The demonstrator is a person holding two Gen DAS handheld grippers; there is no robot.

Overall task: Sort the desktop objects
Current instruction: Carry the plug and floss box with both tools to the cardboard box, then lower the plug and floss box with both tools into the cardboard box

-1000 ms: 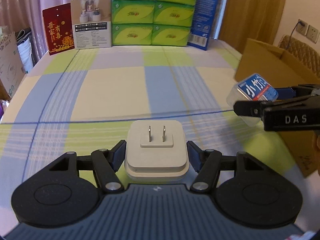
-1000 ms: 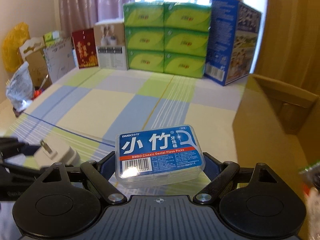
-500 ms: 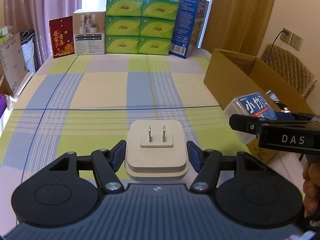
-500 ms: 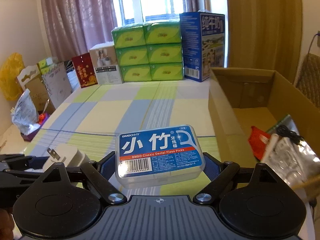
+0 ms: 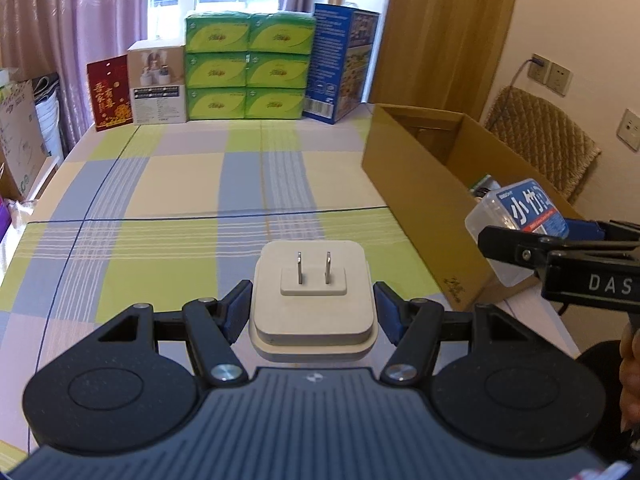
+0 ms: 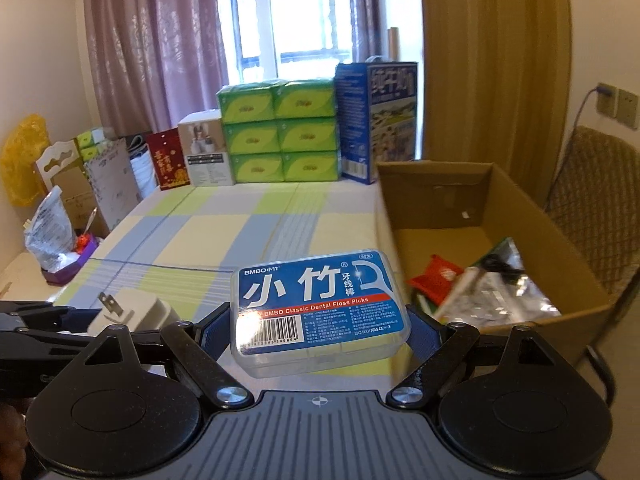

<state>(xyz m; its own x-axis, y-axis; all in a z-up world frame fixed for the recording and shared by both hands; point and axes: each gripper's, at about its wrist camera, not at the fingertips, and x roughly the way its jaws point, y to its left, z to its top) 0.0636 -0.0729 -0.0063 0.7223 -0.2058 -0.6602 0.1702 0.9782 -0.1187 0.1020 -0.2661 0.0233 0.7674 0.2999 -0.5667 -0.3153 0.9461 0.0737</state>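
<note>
While both claws hung above the checked surface (image 5: 168, 184), each had something clamped. Left claw (image 5: 313, 304): jaws closed against the two sides of a white plug adapter (image 5: 313, 292), prongs facing up and away from the camera, adapter clear of the cloth. Right claw (image 6: 320, 332): jaws pinched on the ends of a clear floss-pick box (image 6: 320, 312) with a blue label, held level, label up, also off the cloth.

From the left wrist view, the right claw (image 5: 520, 236) sat to the right of and just ahead of the adapter, its floss-pick box (image 5: 516, 216) over the near wall of the open cardboard box (image 5: 420, 192). From the right wrist view, the left claw (image 6: 80, 312) and plug adapter (image 6: 128, 312) lay low at left, near but apart from the floss box.

Cardboard box (image 6: 560, 240) stood at the right edge of the surface, flaps open. Inside: a red packet (image 6: 436, 276), a silvery foil bag (image 6: 500, 296), possibly a pale stick-like item, too blurred to name.

Far end of surface: stacked green tissue packs (image 5: 246, 76), a blue carton (image 5: 340, 68), a white product box (image 5: 158, 84), a red card (image 5: 109, 94).
</note>
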